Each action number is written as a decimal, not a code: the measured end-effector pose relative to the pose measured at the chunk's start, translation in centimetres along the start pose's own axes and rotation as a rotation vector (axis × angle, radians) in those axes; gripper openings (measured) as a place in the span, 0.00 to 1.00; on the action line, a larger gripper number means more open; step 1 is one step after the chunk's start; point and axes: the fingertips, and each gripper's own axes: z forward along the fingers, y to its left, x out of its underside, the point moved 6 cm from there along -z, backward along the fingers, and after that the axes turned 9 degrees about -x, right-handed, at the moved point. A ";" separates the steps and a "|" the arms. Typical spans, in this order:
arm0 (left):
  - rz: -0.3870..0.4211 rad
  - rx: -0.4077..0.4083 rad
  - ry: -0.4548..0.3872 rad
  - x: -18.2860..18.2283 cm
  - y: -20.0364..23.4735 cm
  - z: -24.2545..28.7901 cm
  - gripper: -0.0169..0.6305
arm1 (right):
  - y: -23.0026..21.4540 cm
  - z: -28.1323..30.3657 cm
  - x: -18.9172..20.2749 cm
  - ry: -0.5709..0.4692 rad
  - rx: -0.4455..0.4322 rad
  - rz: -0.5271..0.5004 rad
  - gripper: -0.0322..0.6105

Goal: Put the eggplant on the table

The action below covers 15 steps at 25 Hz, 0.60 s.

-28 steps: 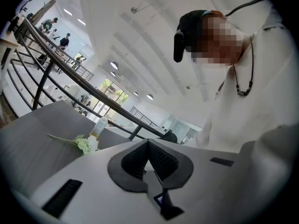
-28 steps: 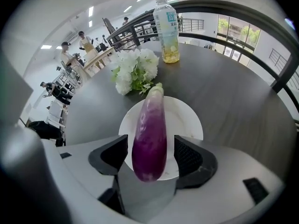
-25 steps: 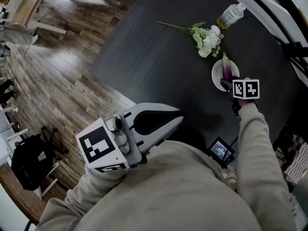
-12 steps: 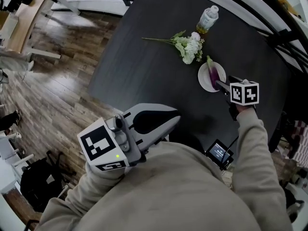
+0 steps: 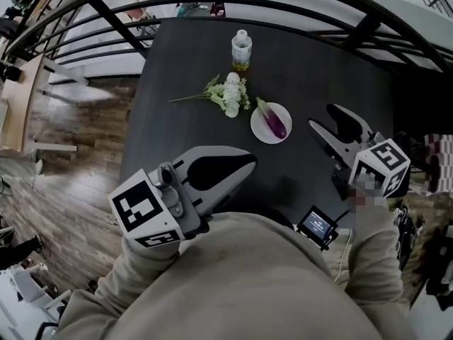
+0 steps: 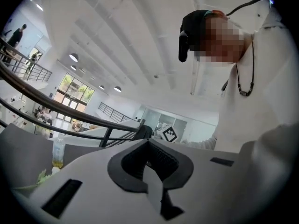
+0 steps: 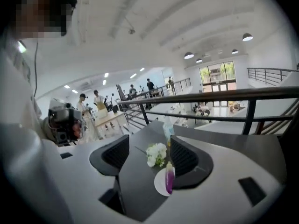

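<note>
right hand-held gripper [image 5: 322,116]: wide open, empty | left hand-held gripper [image 5: 248,163]: seemingly closed

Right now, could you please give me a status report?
Left claw shut, empty. Right claw open, empty, short of plate. Eggplant on plate, untouched. Flowers beside plate, path open.
</note>
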 end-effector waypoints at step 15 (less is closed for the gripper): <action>0.113 0.181 -0.021 -5.6 -1.9 5.3 0.03 | 11.5 -12.0 -8.3 -0.399 -0.112 -0.152 0.07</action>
